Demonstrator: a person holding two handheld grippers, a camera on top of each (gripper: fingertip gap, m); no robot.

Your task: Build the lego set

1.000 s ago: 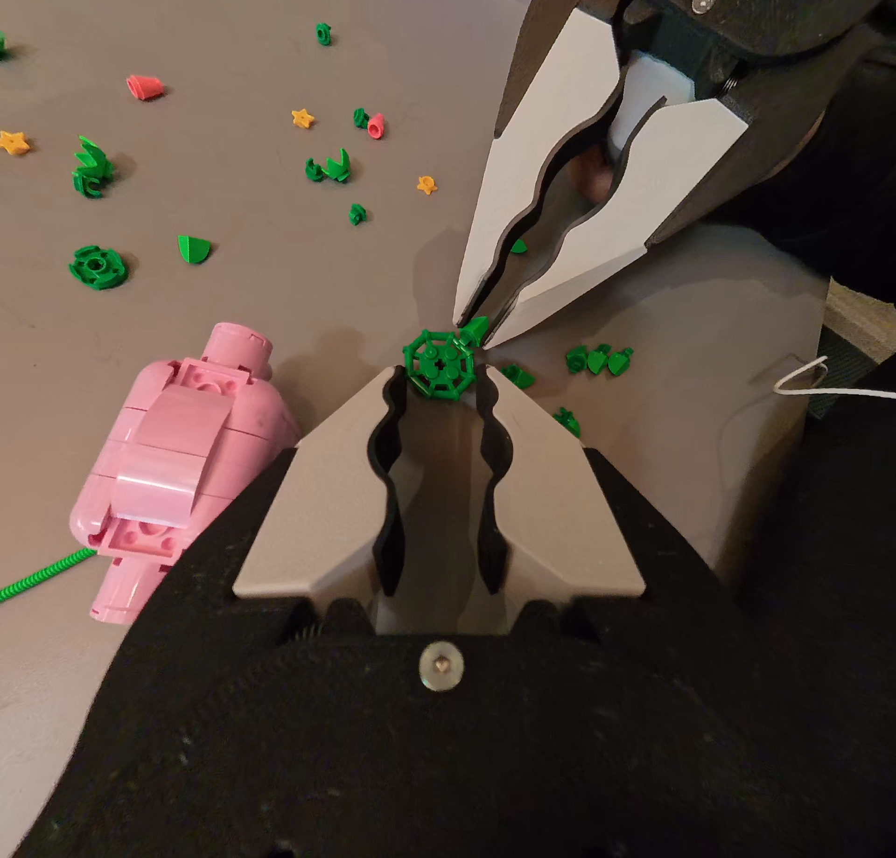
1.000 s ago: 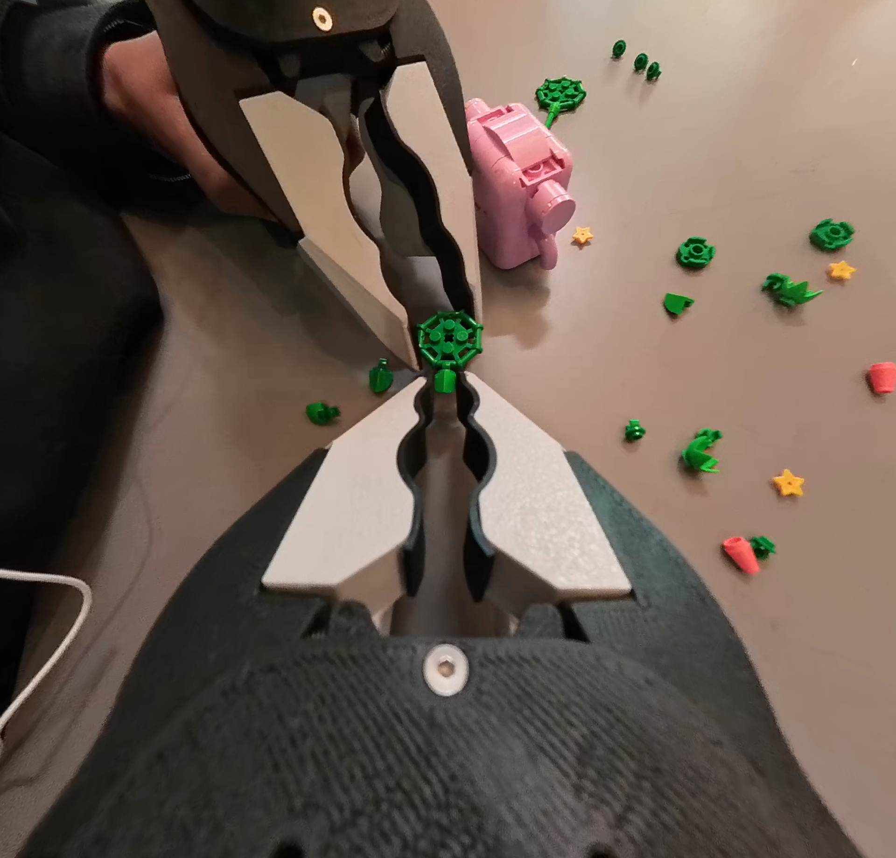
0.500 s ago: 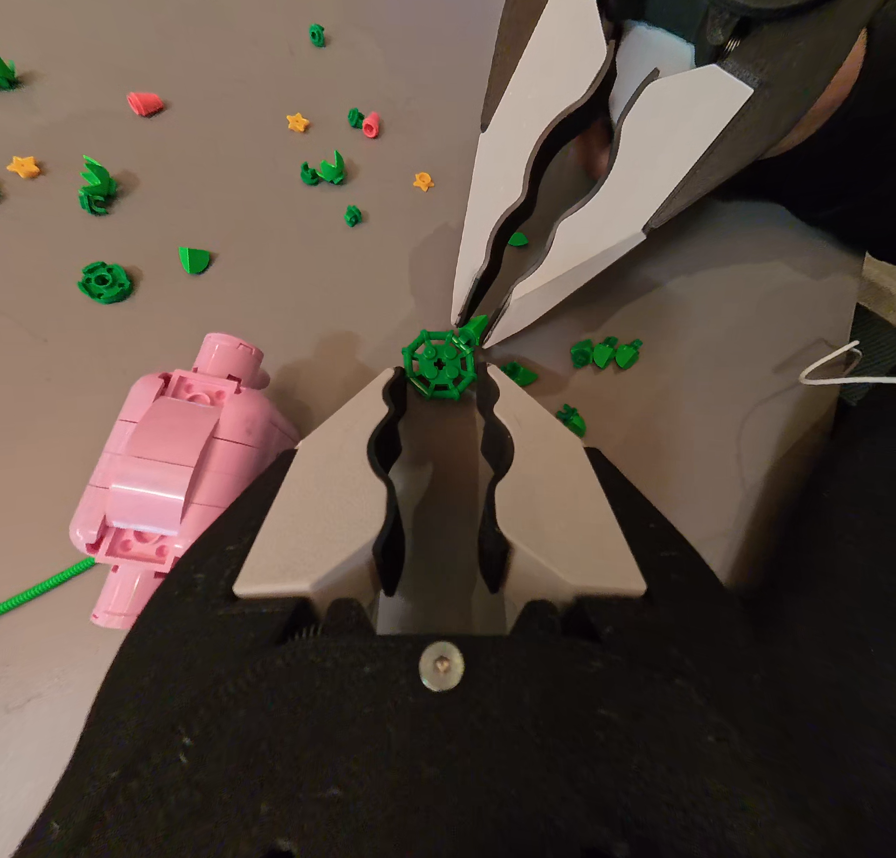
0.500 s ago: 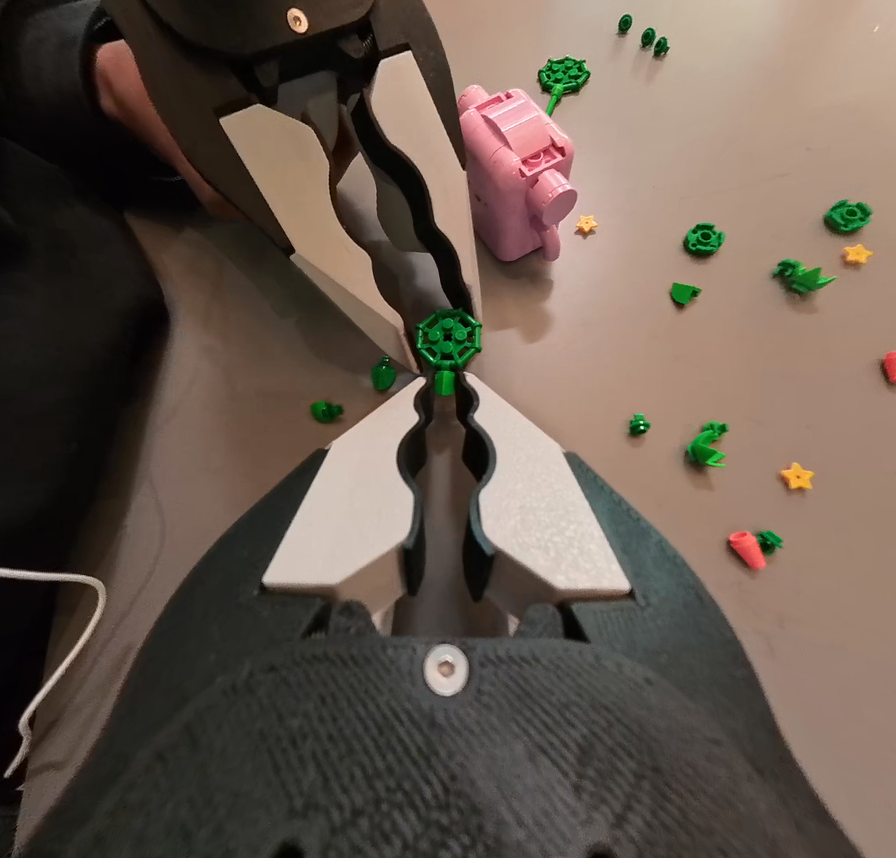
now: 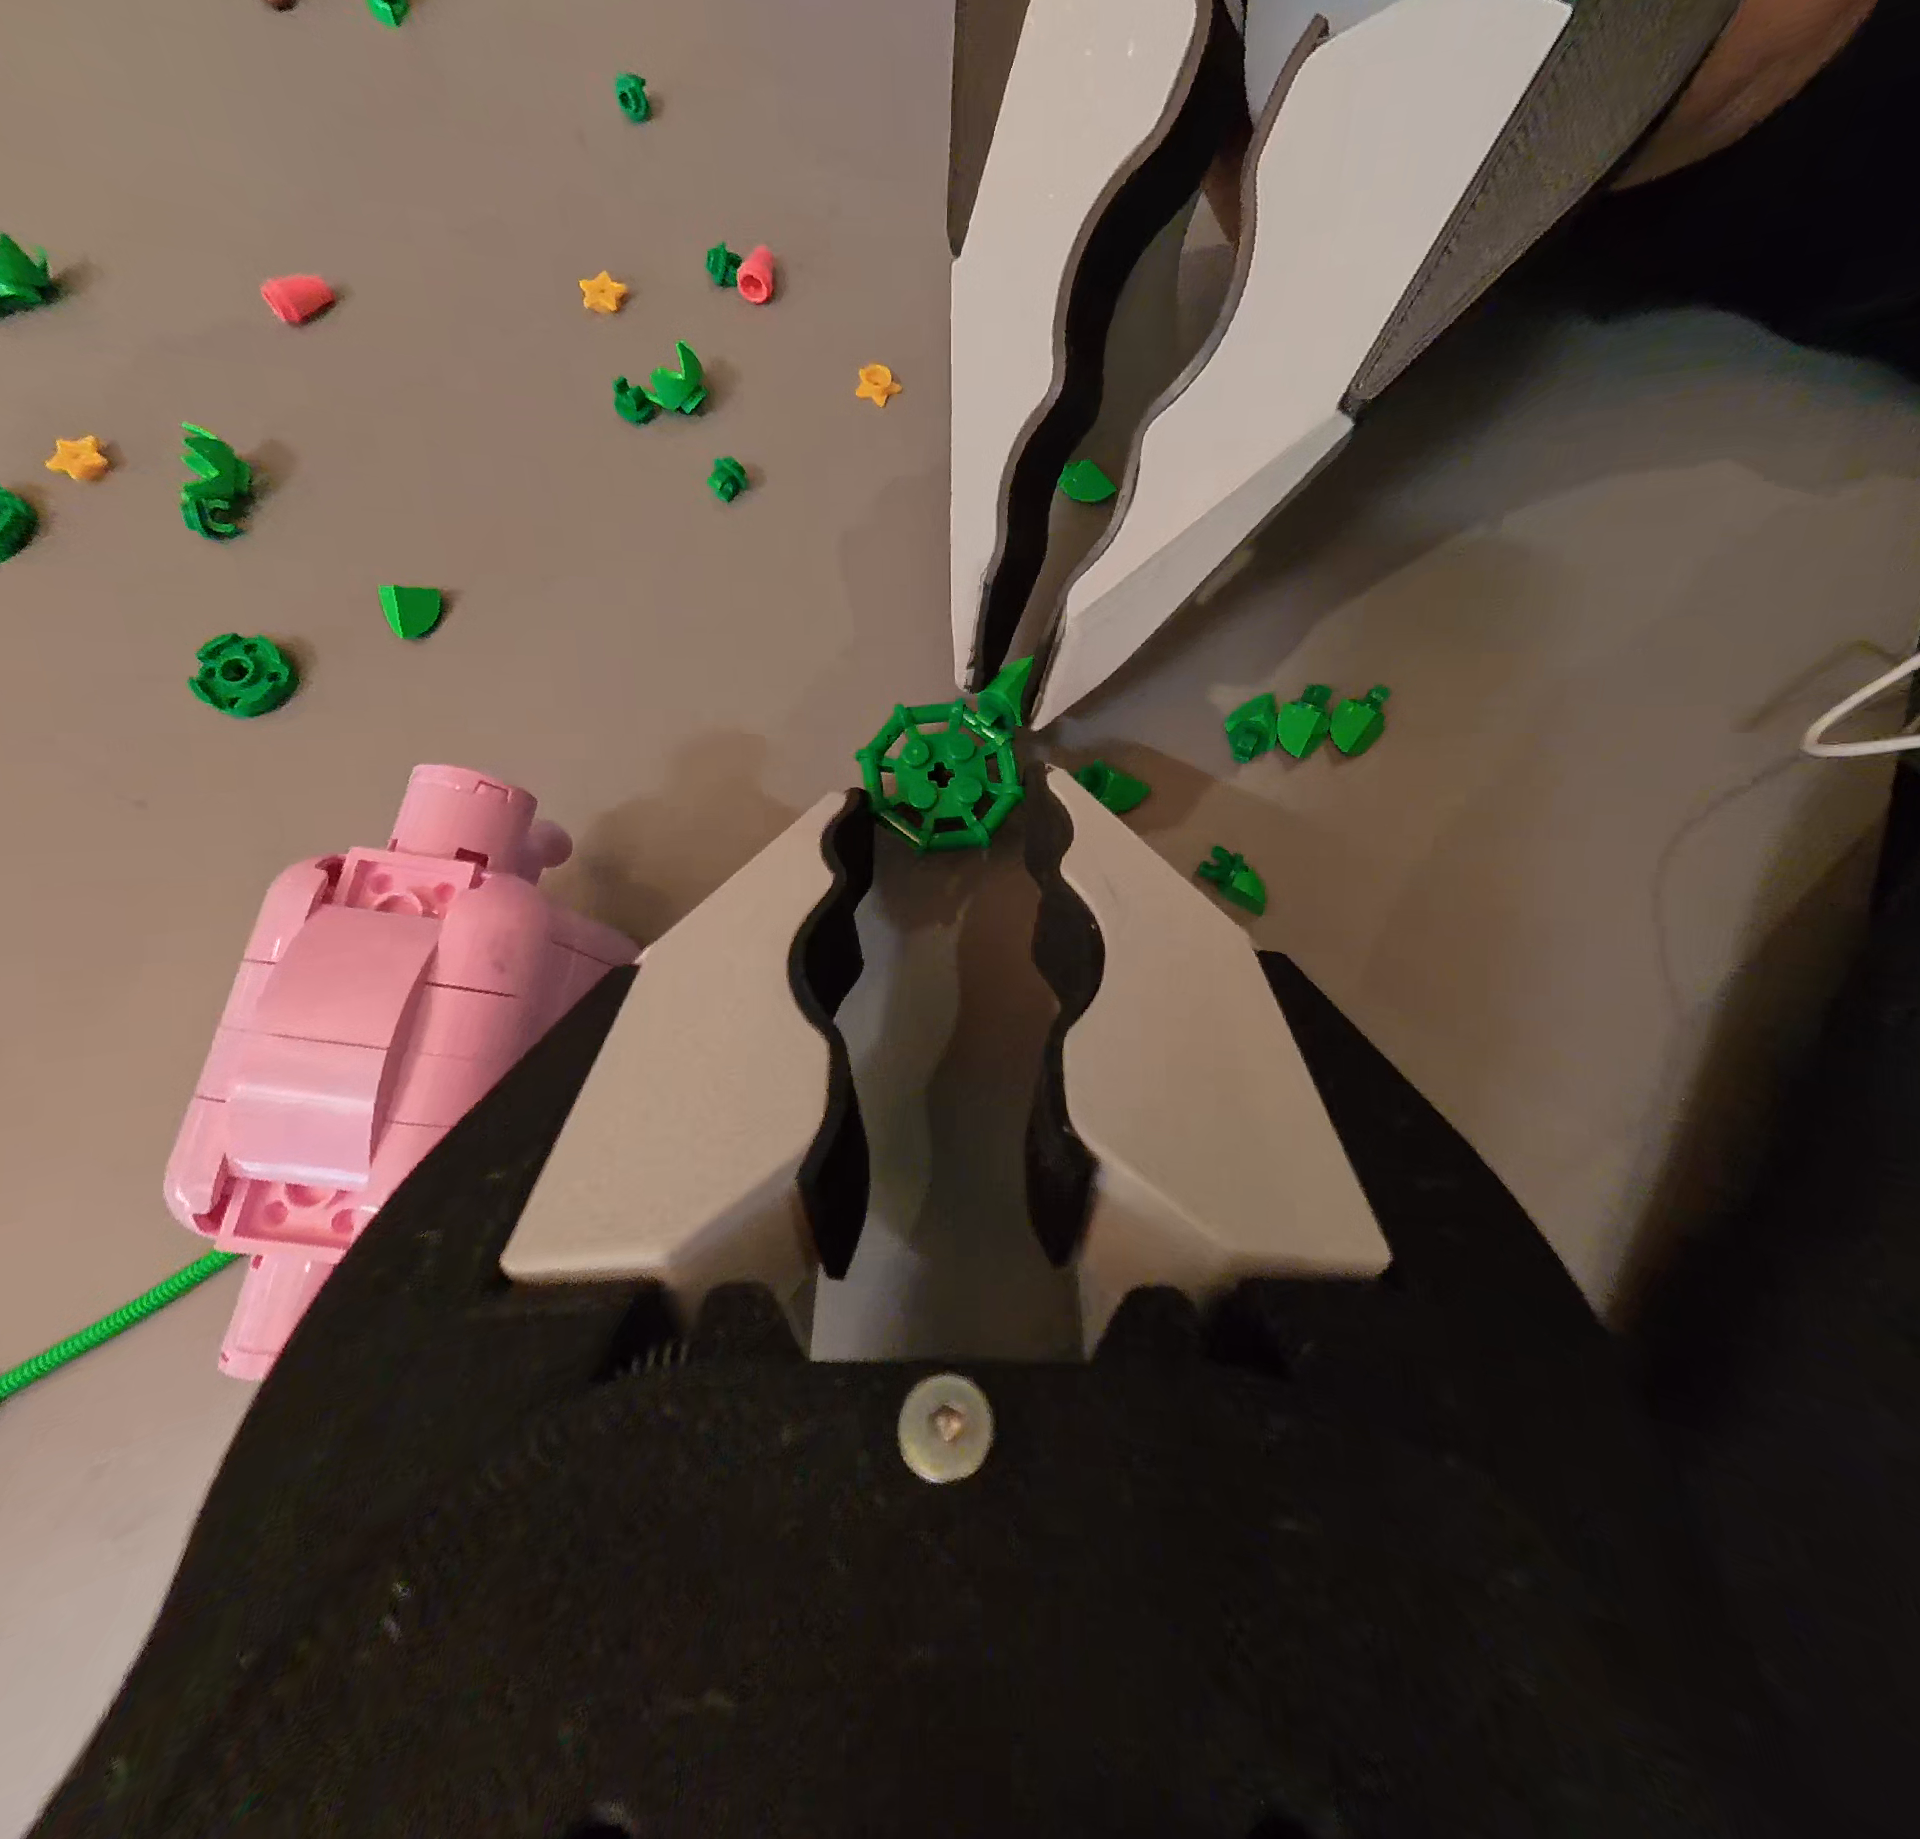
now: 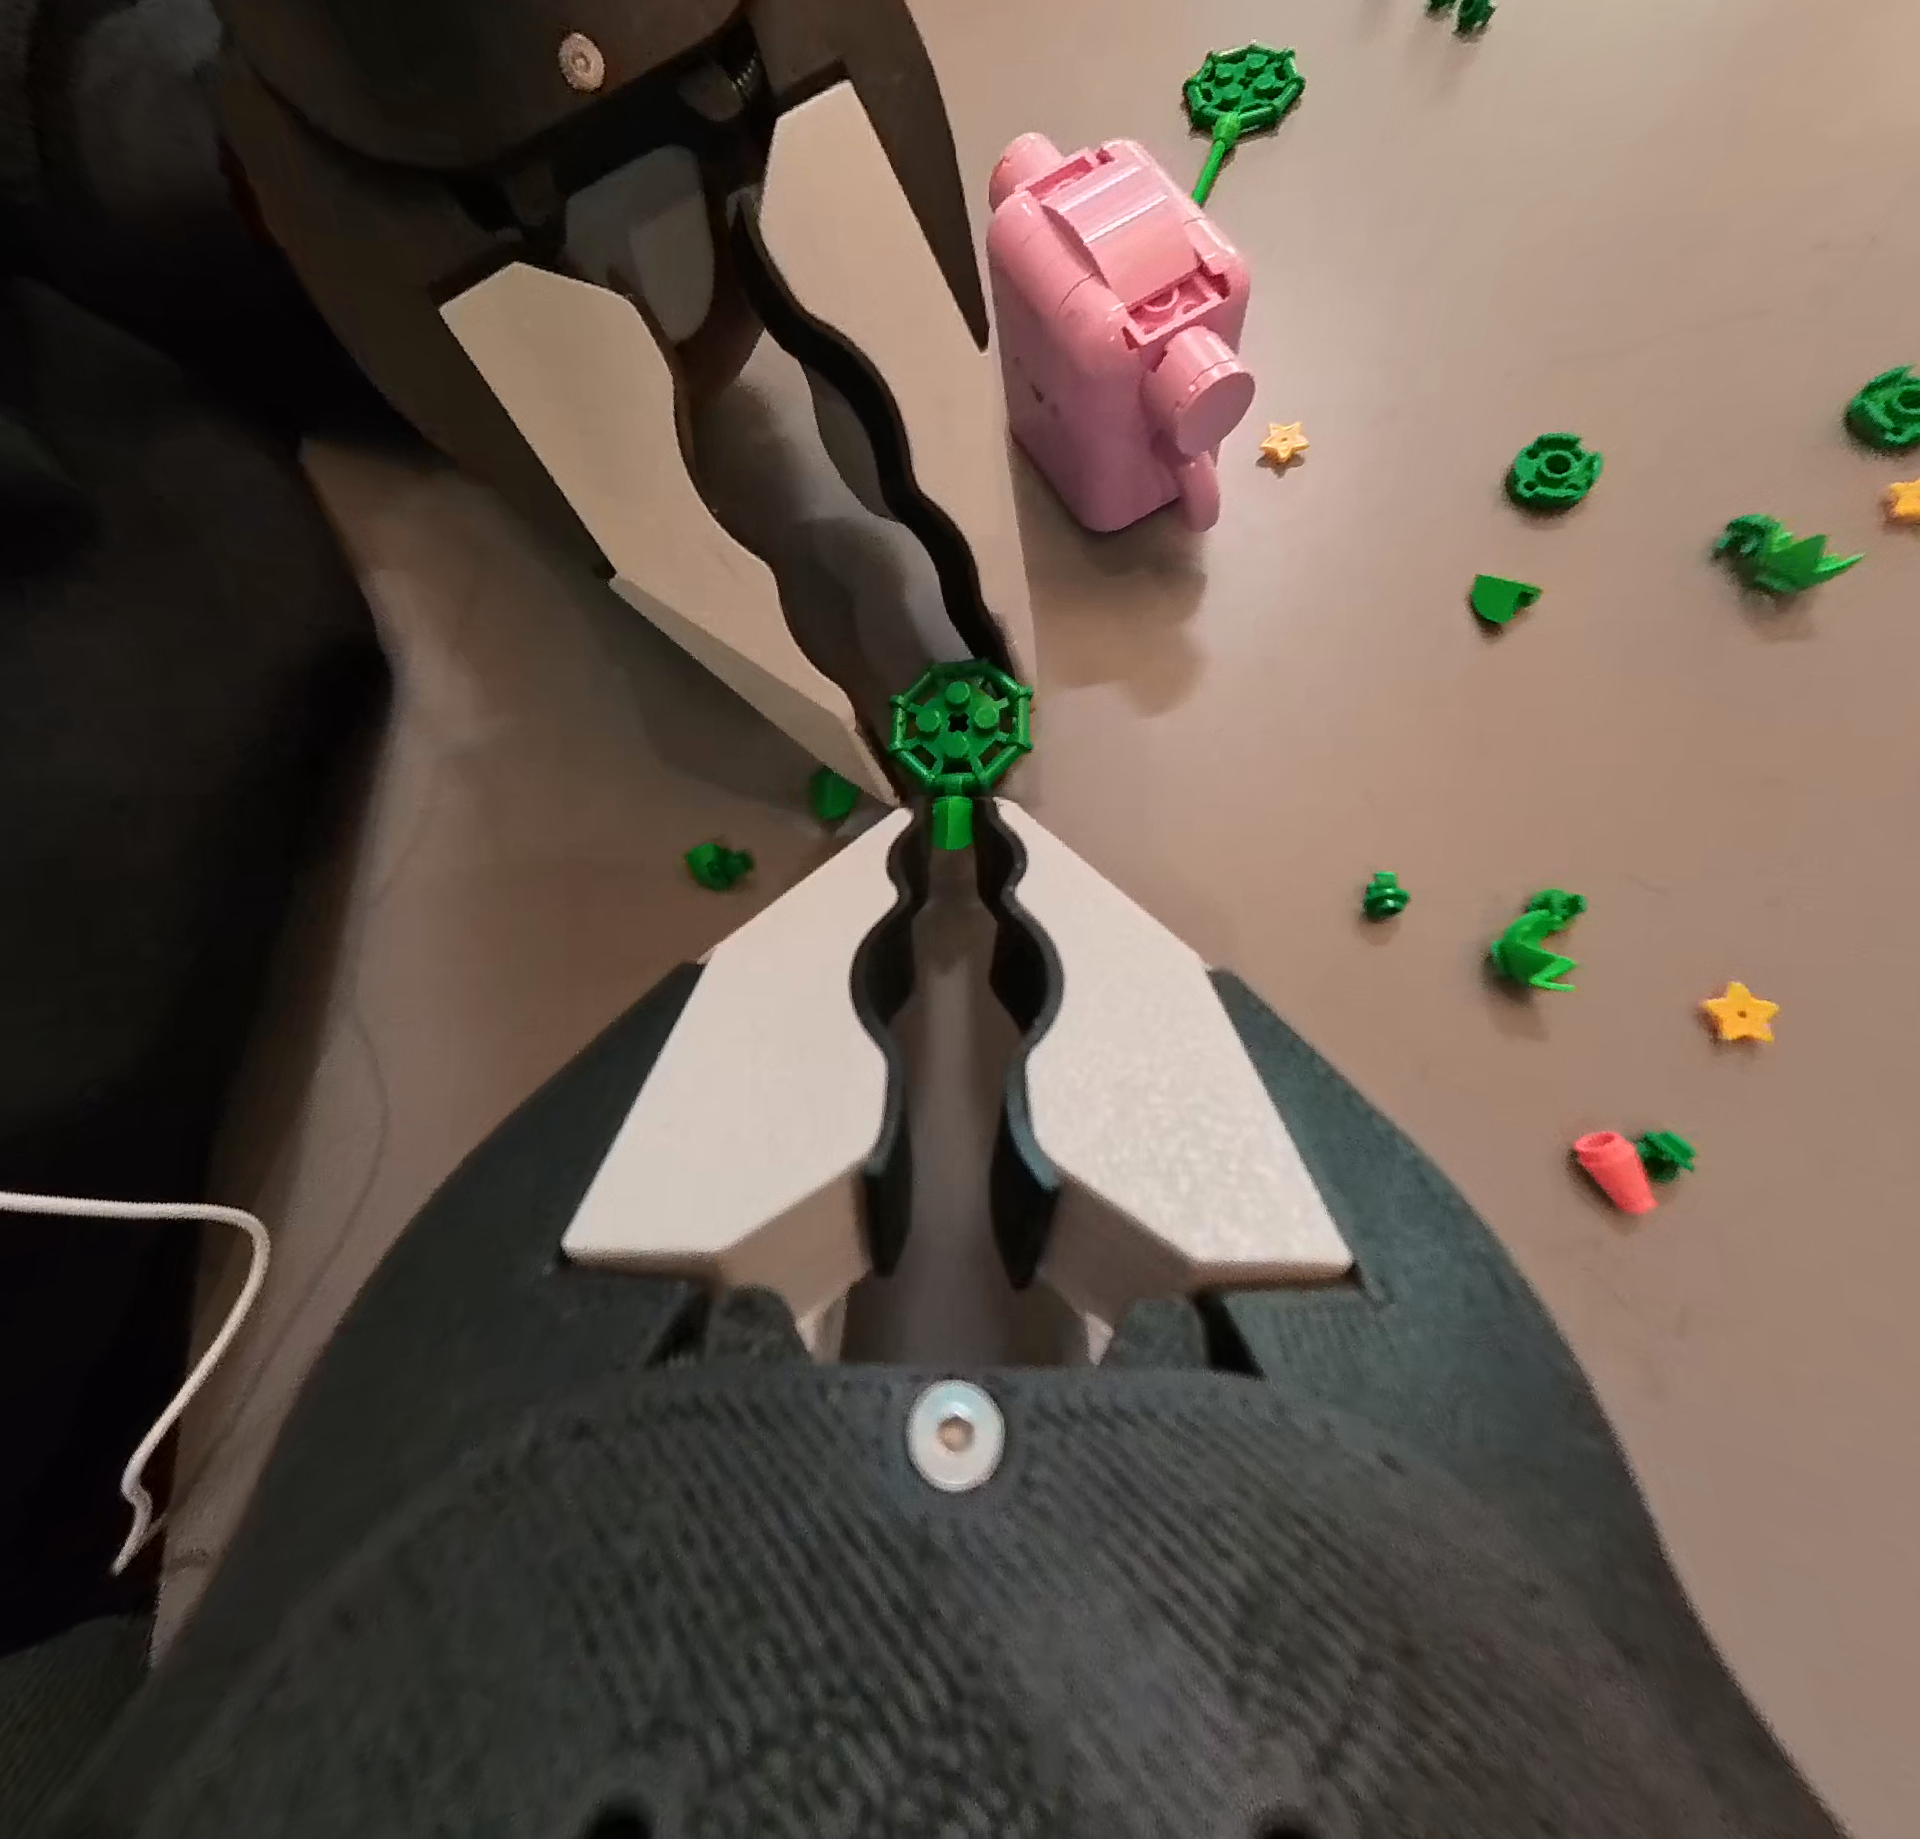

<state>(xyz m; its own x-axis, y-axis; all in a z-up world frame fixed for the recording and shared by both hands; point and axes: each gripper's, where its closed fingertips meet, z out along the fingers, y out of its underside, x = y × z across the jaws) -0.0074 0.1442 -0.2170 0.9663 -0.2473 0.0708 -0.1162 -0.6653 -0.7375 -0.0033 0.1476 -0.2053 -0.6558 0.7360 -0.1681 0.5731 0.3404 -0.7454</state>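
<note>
Left hand-held gripper [image 5: 940, 802]: jaws narrowed onto a green web-shaped round piece [image 5: 940, 774], clamped at the fingertips above the surface [image 5: 1455, 958]. Right hand-held gripper [image 6: 951, 821]: jaws nearly closed, pinching a small green leaf piece [image 6: 950, 819] whose tip touches the web piece's rim. Pink brick assembly [image 5: 353, 1041] lies just left of the left gripper. Loose green, yellow and red pieces [image 5: 665, 392] are scattered beyond.
</note>
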